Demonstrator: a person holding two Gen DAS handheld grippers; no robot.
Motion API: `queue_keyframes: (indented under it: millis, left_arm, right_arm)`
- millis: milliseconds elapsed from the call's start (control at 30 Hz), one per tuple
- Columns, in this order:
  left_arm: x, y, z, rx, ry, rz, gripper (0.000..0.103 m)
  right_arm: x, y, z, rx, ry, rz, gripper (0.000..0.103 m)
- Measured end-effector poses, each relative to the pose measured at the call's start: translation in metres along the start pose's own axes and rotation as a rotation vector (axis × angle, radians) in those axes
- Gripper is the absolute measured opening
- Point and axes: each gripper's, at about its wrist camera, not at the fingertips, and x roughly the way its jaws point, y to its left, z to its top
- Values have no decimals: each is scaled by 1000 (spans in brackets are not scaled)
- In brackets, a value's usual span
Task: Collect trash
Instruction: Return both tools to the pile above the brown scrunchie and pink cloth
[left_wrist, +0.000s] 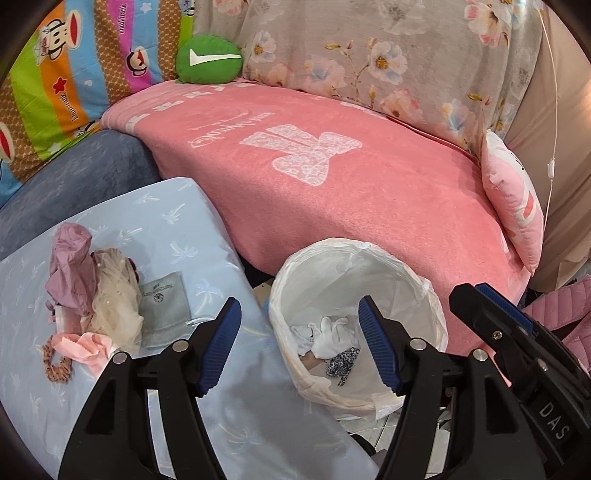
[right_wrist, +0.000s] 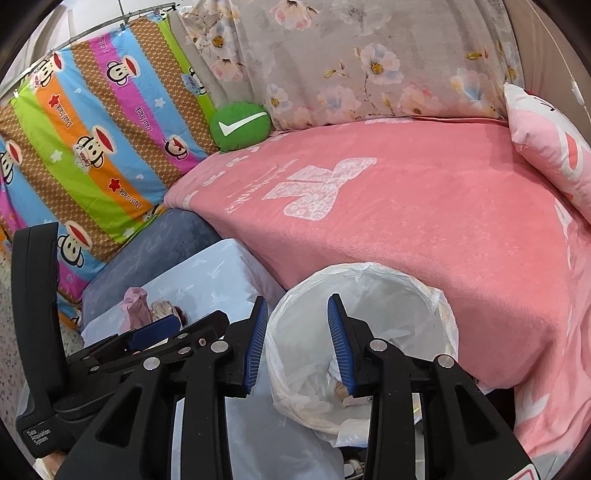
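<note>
Hovering over the bin (left_wrist: 354, 258), the left claw (left_wrist: 299, 343) was spread wide and held nothing. Its right finger hung over the bin's mouth and its left finger over the pale blue cushion (left_wrist: 177, 214). The right claw (right_wrist: 297, 345) was also wide and empty, above the same bin (right_wrist: 373, 273), just beside the left one.

The bin, lined with a white plastic bag (left_wrist: 424, 295), stood against the pink blanket (left_wrist: 369, 192) on the bed. Inside lay crumpled white tissue (left_wrist: 328, 338) and a black-and-white patterned scrap (left_wrist: 345, 362).

More trash sat on the blue cushion left of the bin: a crumpled mauve bag (left_wrist: 70, 269), a cream mesh wad (left_wrist: 116, 306), a grey pouch (left_wrist: 164, 306), a pink cloth scrap (left_wrist: 86, 349) and a leopard-print scrunchie (left_wrist: 55, 363), all bunched together and touching.

A green check-mark pillow (left_wrist: 208, 59) sat at the back by the striped monkey-print cloth (left_wrist: 74, 74) and a floral cover (left_wrist: 369, 55).
</note>
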Motion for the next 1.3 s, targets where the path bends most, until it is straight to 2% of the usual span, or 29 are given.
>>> queue_keyframes:
  millis: [200,267,333,600,800,1300]
  left_arm:
    - [-5,24,-7,-42,-4,29,63]
    - [-6,36,-10,-63,0,44,71]
    - [-8,49,-14,-91,1,61,75]
    - [-15,105,-29,-198,9,125,75]
    - [-25,143,-45,-248,6,202,75]
    - [-37,244,-93,-413,50,332,75]
  right_arm:
    - [8,21,-9,-27,29,21,38]
    - [12,29,-13,-36,40,28,38]
    - [15,36,-16,-44,50,35,39]
    - [28,74,-29,-93,86,71,44]
    - [37,110,-41,-141,111,106,50]
    - [80,191,-87,-242,217,182,50]
